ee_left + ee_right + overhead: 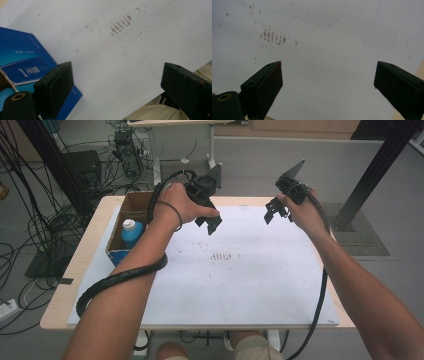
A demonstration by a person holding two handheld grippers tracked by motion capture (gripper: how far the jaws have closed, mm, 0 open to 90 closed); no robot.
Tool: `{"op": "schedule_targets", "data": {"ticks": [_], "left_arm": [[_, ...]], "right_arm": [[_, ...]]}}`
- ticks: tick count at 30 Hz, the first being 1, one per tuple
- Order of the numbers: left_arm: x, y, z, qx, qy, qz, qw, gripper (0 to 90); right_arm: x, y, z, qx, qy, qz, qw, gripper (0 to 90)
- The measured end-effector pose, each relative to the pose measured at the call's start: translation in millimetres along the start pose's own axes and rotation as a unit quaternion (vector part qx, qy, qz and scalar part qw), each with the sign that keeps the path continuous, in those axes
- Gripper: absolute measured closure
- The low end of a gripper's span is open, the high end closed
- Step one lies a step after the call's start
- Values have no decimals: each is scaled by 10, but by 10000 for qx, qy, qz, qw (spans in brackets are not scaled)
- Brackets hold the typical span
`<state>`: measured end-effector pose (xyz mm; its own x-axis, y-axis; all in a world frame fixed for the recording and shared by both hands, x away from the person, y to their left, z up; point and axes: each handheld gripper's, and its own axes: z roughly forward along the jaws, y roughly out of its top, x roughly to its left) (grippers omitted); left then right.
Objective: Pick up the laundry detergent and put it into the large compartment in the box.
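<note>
Now I hold both tongs up above the white board [240,285], near its far edge. My left tongs [210,222] are at about 11 o'clock of the board and my right tongs [276,212] at about 1 o'clock — each pair has its jaws wide apart and nothing between them. At 9 o'clock, touching the board's left side, stands a cardboard box [131,205] with a blue bottle [131,233] in it. Some reddish marks [220,256] are in the middle of the board.

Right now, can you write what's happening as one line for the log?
left gripper: open, empty, above white board | right gripper: open, empty, above board | blue bottle: in cardboard box, untouched
</note>
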<state>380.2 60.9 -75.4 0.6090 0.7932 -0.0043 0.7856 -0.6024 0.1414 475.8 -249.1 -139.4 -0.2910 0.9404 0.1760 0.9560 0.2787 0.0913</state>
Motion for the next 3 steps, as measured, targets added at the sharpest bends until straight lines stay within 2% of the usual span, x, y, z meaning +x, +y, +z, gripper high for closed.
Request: {"op": "schedule_targets", "data": {"ticks": [3], "left_arm": [[4,1,13,0,-10,1,10000,115]], "right_arm": [[7,-21,-10,-64,1,-40,10000,83]]}}
